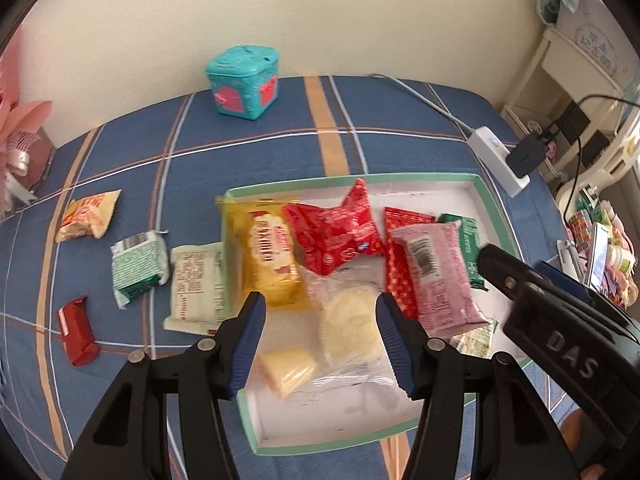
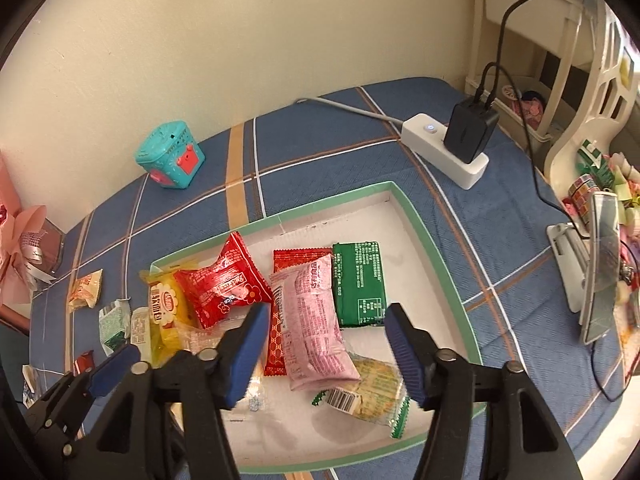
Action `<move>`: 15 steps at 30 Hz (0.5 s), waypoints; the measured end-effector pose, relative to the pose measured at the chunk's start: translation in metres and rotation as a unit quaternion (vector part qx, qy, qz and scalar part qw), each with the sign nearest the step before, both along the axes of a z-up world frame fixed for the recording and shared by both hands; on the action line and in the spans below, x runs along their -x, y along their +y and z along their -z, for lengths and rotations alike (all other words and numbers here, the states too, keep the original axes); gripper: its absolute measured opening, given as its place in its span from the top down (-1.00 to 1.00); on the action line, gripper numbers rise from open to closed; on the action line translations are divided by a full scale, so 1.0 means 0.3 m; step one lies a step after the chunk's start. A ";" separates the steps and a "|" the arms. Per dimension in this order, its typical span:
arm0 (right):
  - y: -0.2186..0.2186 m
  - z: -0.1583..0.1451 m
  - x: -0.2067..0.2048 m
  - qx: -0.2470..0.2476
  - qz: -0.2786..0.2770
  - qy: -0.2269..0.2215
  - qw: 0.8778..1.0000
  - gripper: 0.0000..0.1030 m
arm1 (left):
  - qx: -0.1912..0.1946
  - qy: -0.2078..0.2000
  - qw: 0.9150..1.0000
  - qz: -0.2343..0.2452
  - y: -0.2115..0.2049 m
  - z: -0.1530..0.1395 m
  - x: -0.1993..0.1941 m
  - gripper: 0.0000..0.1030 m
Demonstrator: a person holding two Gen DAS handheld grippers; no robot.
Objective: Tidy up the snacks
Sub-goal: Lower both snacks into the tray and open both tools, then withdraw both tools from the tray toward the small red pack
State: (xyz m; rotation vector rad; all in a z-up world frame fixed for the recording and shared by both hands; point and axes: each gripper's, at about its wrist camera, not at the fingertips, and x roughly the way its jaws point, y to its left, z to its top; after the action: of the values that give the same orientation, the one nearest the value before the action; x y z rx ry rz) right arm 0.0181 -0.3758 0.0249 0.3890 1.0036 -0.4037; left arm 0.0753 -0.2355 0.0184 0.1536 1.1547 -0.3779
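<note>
My right gripper [image 2: 324, 344] hangs over the green-rimmed tray [image 2: 436, 256] with its jaws apart and nothing between them. Below lie a pink packet [image 2: 316, 324], a green packet [image 2: 360, 284] beside it, a red packet [image 2: 224, 284] and a yellow one [image 2: 164, 312]. A pale packet with a barcode [image 2: 372, 396] lies nearest me.

tray [image 2: 440, 264] holds mixed snack packs: pink pack [image 2: 316, 320] flat at centre, green pack [image 2: 358, 284] at 2 o'clock, red pack [image 2: 224, 284] at 10 (crumpled)
</note>
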 end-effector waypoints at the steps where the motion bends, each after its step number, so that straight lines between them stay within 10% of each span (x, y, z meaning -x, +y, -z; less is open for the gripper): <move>1: 0.004 -0.005 0.004 0.003 -0.001 0.001 1.000 -0.39 | 0.001 -0.001 1.000 -0.006 0.014 -0.004 -0.003 -0.14; 15: 0.108 0.005 0.017 0.009 -0.033 0.030 0.999 -0.45 | -0.017 -0.017 0.996 -0.089 0.237 -0.043 -0.072 -0.30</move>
State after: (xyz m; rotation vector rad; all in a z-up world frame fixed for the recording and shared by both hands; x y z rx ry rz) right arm 0.0130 -0.3434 0.0233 0.3278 1.0670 -0.3664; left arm 0.0970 -0.1645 0.0313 0.0862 1.1312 -0.1980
